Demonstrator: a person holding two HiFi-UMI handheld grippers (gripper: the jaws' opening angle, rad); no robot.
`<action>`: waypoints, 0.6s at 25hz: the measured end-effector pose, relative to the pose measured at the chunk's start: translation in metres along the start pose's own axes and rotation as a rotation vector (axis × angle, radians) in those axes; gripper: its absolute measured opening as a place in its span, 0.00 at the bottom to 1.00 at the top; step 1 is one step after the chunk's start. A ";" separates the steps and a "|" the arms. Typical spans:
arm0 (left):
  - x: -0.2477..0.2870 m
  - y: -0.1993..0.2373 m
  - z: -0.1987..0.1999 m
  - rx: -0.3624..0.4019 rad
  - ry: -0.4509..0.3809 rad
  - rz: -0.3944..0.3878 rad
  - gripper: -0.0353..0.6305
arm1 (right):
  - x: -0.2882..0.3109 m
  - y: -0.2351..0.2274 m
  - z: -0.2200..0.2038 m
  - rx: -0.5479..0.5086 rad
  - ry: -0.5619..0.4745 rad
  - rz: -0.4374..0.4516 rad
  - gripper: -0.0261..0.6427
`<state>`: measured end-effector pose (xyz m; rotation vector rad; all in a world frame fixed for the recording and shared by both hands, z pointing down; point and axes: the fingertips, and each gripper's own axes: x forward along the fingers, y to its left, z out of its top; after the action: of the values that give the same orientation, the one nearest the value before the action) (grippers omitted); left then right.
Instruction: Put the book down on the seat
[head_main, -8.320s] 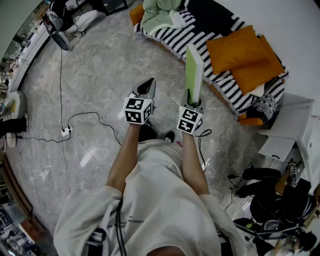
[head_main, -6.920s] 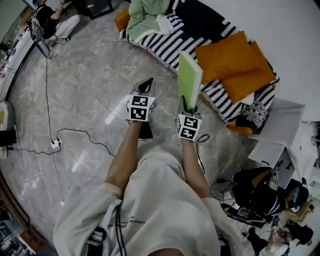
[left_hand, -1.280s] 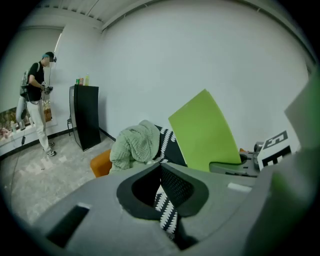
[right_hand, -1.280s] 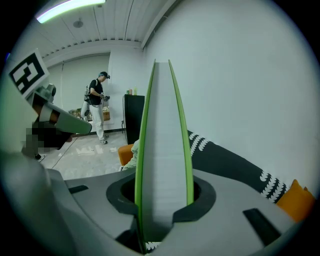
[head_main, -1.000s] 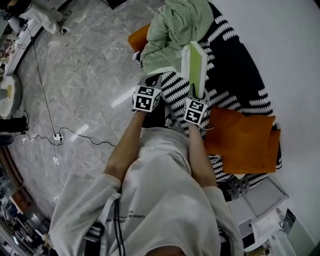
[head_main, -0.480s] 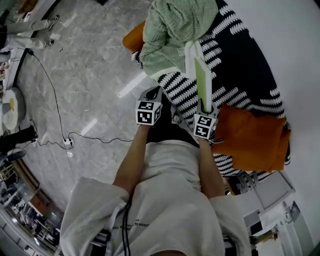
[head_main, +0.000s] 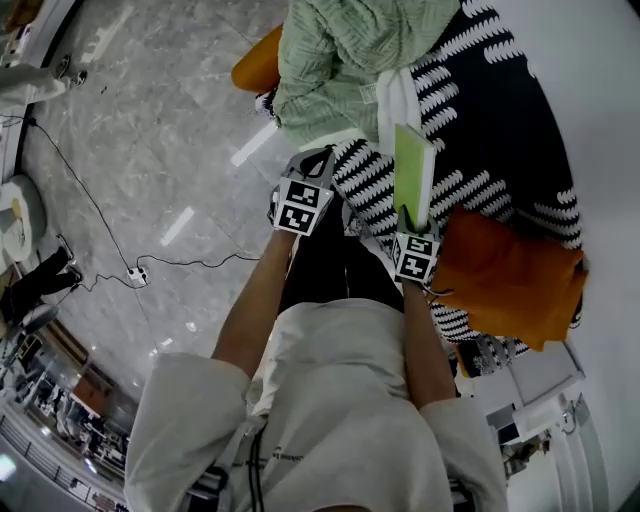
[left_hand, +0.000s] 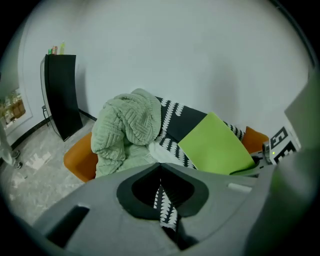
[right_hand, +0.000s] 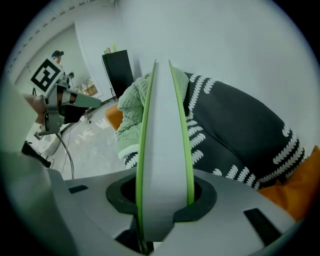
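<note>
Book (head_main: 414, 175), flat slab with lime covers, clamped in right claw (head_main: 407, 216); left claw (head_main: 318, 158) closed, empty.

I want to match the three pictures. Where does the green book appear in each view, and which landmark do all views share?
Head view: the book is right of centre in the upper half, standing upright in the right gripper.
Left gripper view: the book is right of centre, with its green cover showing.
Right gripper view: the book is in the centre, its page edge toward the camera.
Shared landmark: the pale green blanket.
</note>
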<state>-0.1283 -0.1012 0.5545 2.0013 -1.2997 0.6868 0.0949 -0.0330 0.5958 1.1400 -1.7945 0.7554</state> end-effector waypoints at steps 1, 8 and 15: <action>0.008 0.006 -0.001 0.014 0.013 -0.009 0.06 | 0.010 0.002 0.000 0.019 0.007 0.006 0.23; 0.062 0.022 -0.034 0.025 0.127 -0.068 0.06 | 0.065 0.002 -0.011 0.177 0.059 0.016 0.23; 0.106 0.025 -0.043 0.132 0.238 -0.179 0.07 | 0.113 0.013 0.019 0.474 -0.067 0.197 0.23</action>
<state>-0.1151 -0.1385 0.6649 2.0375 -0.9460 0.9130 0.0520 -0.0888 0.6876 1.3096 -1.8548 1.3240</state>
